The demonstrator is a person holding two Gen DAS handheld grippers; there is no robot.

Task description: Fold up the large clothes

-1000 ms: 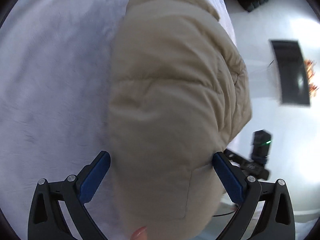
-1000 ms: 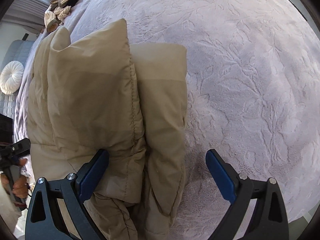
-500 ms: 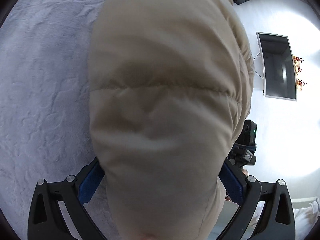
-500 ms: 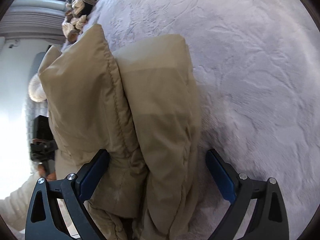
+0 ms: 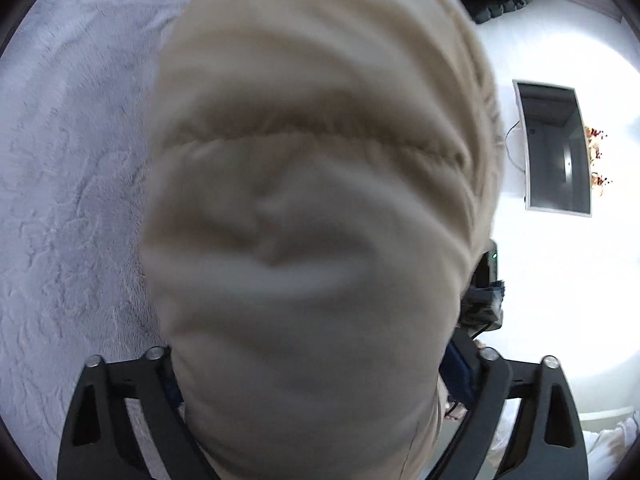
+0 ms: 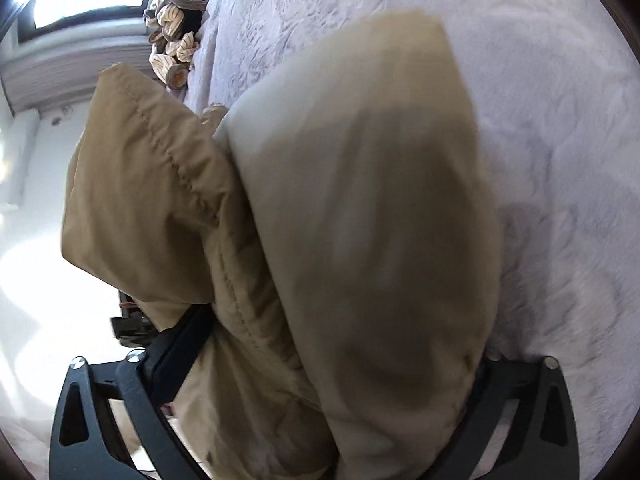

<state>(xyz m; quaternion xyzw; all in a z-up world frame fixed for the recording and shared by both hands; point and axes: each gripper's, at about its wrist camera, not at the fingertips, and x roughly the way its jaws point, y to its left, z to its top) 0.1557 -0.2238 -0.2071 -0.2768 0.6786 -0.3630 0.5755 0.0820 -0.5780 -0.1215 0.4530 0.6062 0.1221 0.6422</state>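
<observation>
Tan padded jacket [image 5: 312, 220] is bunched between the fingers of both grippers, lifted over the lavender bedspread [image 5: 72, 200] near its edge. Left gripper [image 5: 316, 364] and right gripper [image 6: 332, 344] are each closed on 1 end. Long axis runs forward from both.

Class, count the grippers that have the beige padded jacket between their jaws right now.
2. The left gripper has the beige padded jacket bulging between its jaws; the right gripper likewise straddles a folded bundle. Fabric hides most pads, so contact is unclear.
</observation>
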